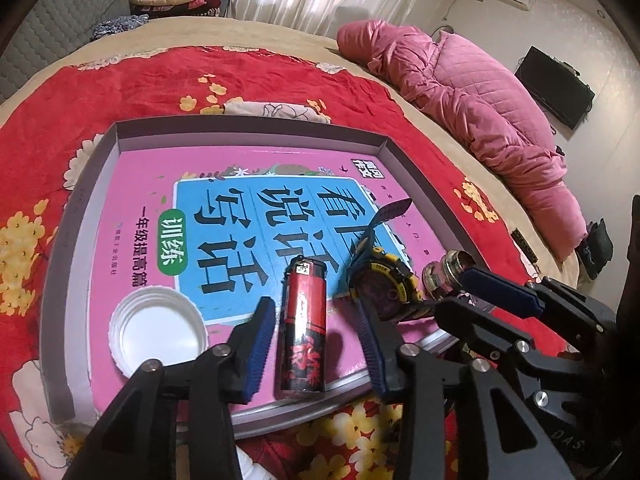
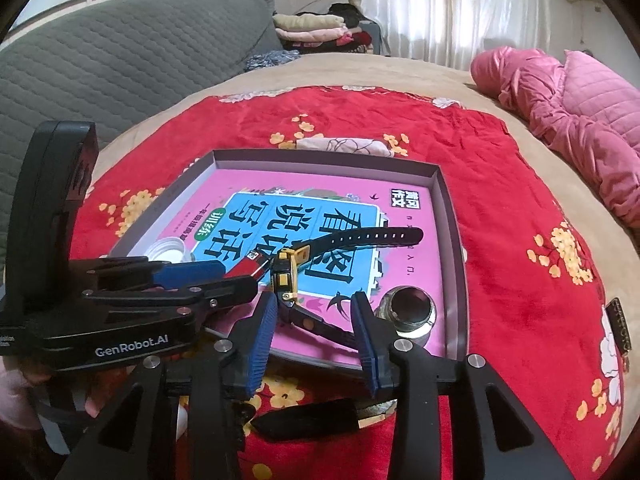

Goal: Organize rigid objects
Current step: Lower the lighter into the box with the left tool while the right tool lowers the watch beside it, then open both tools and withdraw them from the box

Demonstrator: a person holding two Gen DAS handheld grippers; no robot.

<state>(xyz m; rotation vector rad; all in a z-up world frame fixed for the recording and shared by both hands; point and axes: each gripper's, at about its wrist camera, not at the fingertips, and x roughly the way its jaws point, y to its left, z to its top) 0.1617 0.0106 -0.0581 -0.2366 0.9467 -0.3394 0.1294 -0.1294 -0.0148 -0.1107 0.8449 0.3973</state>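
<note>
Both grippers apart: left gripper (image 1: pixel 316 344) w/ lighter (image 1: pixel 303 330) between, right gripper (image 2: pixel 316 336) astride watch (image 2: pixel 286 276).

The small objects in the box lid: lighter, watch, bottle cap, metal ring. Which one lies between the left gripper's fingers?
The red lighter. It lies between the open pads of the left gripper, untouched; the white cap lies outside to its left, the watch and metal ring to its right.

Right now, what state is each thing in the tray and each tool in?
Shallow grey cardboard tray: on the red blanket, pink book inside.
Red cylindrical lighter: lying flat, between open left tool pads, untouched.
Yellow-black wristwatch: on edge, strap extended.
White plastic cap: open side up.
Right tool: open, strap between pads.
</note>
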